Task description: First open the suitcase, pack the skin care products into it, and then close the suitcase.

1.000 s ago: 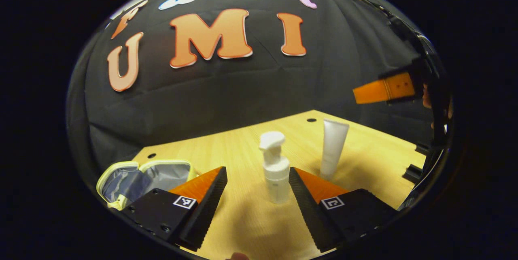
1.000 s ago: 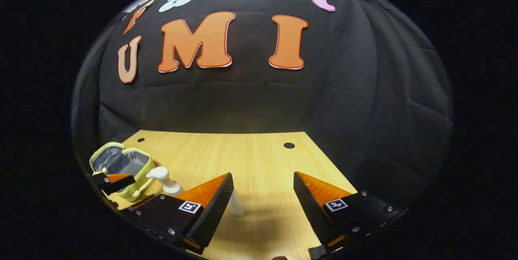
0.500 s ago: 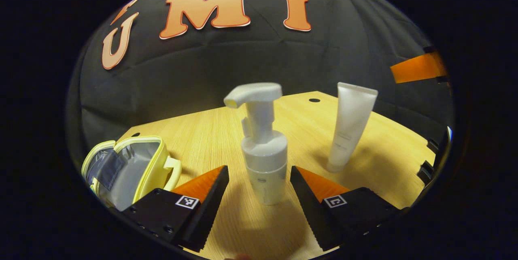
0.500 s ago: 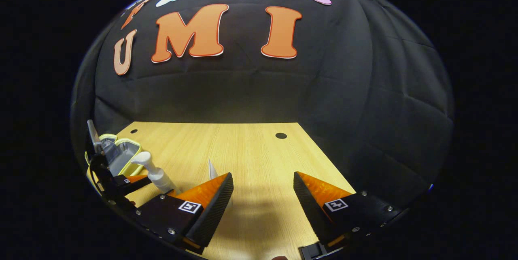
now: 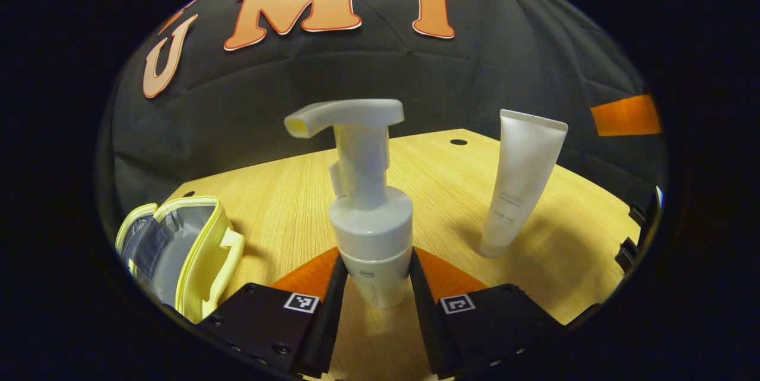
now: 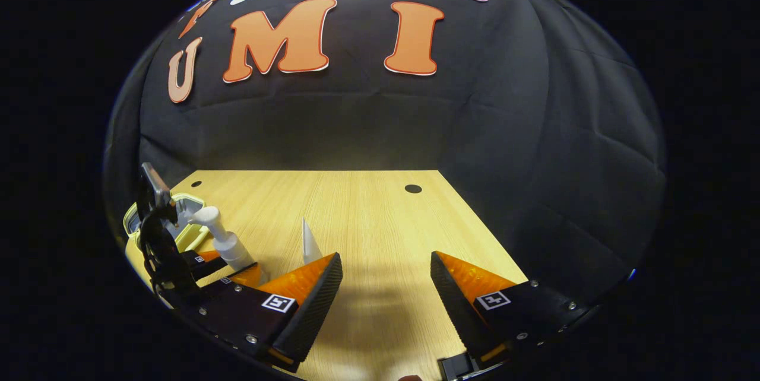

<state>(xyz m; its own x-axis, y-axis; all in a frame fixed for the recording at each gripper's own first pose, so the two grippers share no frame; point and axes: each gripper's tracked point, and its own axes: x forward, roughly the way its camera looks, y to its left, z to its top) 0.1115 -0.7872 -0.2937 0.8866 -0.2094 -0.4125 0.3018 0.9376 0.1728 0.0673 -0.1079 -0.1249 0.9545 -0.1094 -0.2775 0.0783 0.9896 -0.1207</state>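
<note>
I am clamping the left gripper (image 5: 373, 277) on the white plastic pump bottle with the long spout (image 5: 369, 215); its jaws are pressing on the lower body from both sides, just above the base, while the bottle is standing upright on the pale wooden table (image 5: 285, 197). I judge it light and rigid, smooth enough to slide if squeezed weakly, and top-heavy because of the tall pump head, so the low body is the right place to hold and the neck is not. Beyond the jaws and off to their right, the white matte squeeze tube (image 5: 522, 179) is standing on its cap, leaning a little; it looks soft and would dent. To the left of the jaws the small pale-yellow zip case with grey lining (image 5: 178, 250) is lying open. The right gripper (image 6: 385, 292) is holding its jaws wide apart over bare table, with nothing between them.
</note>
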